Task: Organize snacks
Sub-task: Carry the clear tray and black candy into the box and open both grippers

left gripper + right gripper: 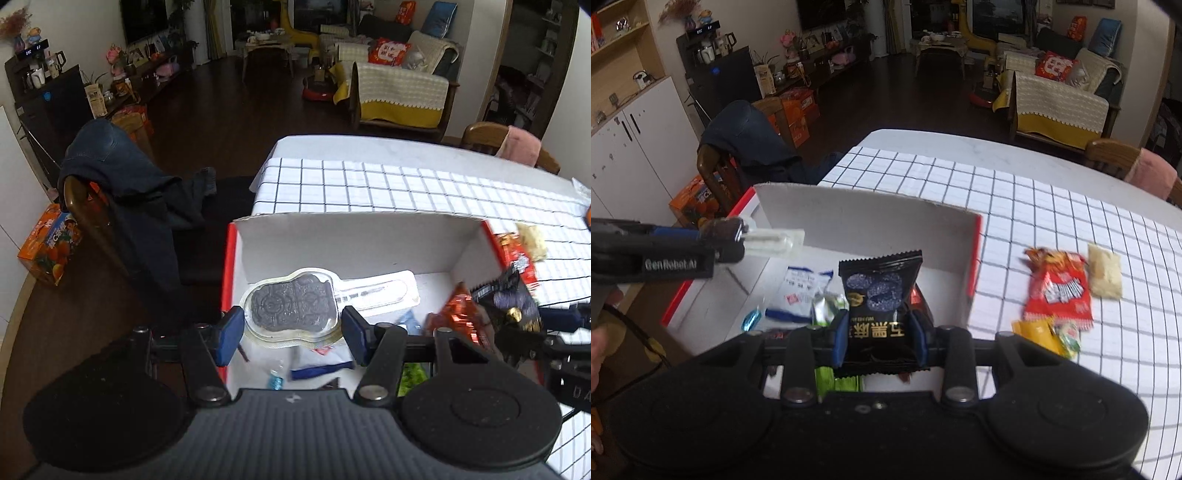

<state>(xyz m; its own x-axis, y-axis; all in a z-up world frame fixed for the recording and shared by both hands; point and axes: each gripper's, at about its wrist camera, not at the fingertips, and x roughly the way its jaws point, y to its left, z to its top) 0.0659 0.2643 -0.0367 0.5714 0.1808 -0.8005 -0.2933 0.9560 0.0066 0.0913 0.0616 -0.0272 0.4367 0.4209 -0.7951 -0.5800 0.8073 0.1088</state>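
Checked-cloth table [1034, 206]: white cardboard box [351, 240] part-filled. I hold clear blister-packed grey cake [293, 308] in half-open left tongs [291, 332], black foil snack packet [881, 295] in tightly closed right tongs [879, 341], both over box. Red crinkly packet [1058, 291] plus few small packets left outside.

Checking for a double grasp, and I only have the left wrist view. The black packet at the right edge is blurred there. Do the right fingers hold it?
Observer: Yes. In the right wrist view the right gripper is shut on the black packet and holds it upright above the box.
Operator: I can make out a red and a beige packet on the table beside the box. Is anything else out there?
Observer: Yes, a small yellow piece and a green one lie on the table, just in front of the red packet.
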